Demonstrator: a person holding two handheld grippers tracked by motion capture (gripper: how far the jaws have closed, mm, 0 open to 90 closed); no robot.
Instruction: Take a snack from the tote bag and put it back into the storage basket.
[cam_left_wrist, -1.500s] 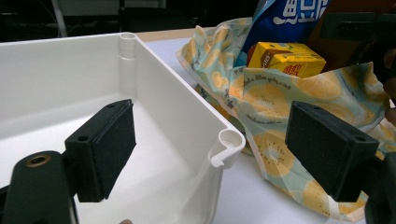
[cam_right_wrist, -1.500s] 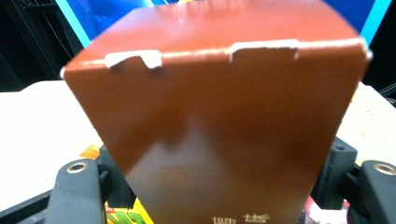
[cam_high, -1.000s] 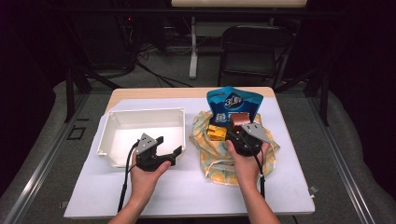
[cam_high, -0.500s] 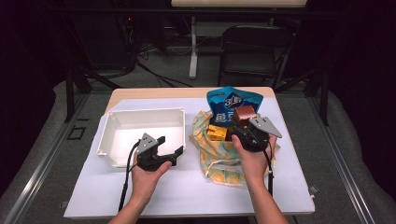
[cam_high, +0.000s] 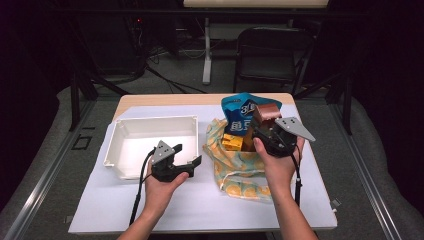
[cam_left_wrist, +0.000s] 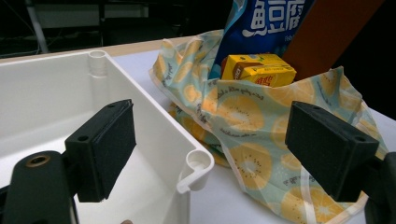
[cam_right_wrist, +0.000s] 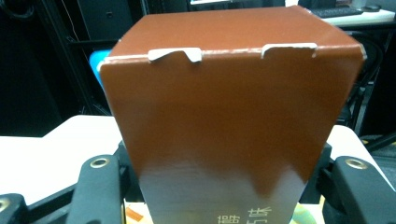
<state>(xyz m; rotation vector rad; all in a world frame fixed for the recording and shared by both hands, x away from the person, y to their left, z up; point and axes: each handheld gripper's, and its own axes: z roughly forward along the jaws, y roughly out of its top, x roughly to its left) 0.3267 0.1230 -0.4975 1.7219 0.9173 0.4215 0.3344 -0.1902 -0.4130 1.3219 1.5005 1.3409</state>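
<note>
Brown carton (cam_right_wrist: 233, 126) is sitting pinched between your right gripper (cam_high: 267, 131) jaws, lifted clear above the fruit-print bag (cam_high: 240, 165), where a yellow box (cam_high: 232, 142) and a blue packet (cam_high: 241, 112) are lying. Your left gripper (cam_high: 187, 160) is hovering spread and empty beside the white tray (cam_high: 150, 125).

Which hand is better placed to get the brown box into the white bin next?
Right. The right tongs already clamp the brown box, lifted above the fruit-print bag. The left tongs are open and hold nothing, hovering by the white bin, so they would first need a handover.
</note>
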